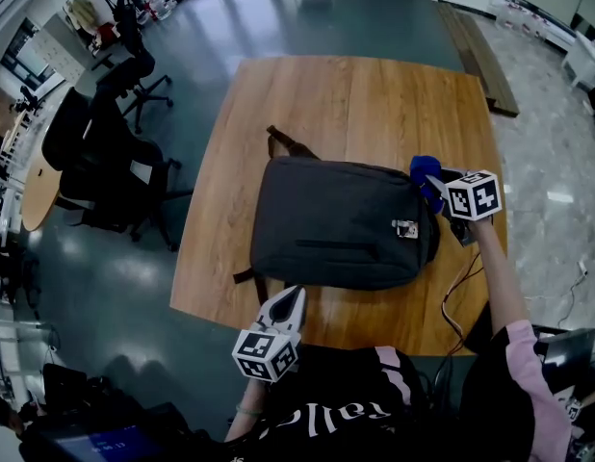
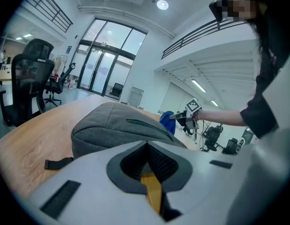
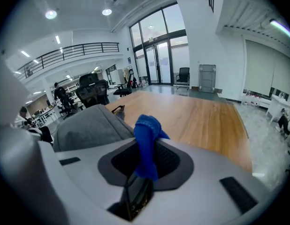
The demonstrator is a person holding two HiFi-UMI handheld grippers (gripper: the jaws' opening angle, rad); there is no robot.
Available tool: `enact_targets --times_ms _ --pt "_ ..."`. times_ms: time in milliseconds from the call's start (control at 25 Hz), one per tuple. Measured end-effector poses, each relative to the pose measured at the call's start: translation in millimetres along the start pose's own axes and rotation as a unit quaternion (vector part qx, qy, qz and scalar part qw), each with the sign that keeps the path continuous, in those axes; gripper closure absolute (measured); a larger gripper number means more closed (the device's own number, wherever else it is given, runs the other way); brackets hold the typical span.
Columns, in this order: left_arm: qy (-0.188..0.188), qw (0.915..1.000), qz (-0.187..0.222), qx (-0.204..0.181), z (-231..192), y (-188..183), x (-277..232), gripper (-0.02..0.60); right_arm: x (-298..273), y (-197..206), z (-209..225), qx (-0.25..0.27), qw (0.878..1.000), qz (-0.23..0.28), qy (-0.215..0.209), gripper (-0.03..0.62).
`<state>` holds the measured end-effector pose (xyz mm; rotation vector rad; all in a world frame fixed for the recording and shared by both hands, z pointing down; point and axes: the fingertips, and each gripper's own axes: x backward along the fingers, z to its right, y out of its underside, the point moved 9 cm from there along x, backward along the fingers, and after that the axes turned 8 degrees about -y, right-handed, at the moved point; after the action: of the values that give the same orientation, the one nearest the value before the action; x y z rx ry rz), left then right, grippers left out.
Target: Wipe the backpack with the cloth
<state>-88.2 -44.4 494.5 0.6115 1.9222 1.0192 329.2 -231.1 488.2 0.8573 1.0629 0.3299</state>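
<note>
Now right tongs [image 1: 435, 183] pinch cloth [image 1: 424, 171] at backpack [image 1: 336, 221] edge — wide tabletop [image 1: 375, 99] beyond.

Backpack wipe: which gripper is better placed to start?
Right, likely. The right gripper clamps the blue cloth beside the backpack; the left gripper is shut, empty, at the table's near edge.

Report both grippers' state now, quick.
Left gripper: jaws shut, nothing between them.
Right gripper: jaws shut on the blue cloth.
</note>
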Motion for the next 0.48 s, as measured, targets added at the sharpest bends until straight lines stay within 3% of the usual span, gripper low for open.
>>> enact_targets --times_ms 480 --pt "0.056 0.9983 0.001 -0.019 -7.2 3.6 2.0 0.583 29.9 95.7 -68.1 -0.092 0.995 -0.014 0.018 0.526"
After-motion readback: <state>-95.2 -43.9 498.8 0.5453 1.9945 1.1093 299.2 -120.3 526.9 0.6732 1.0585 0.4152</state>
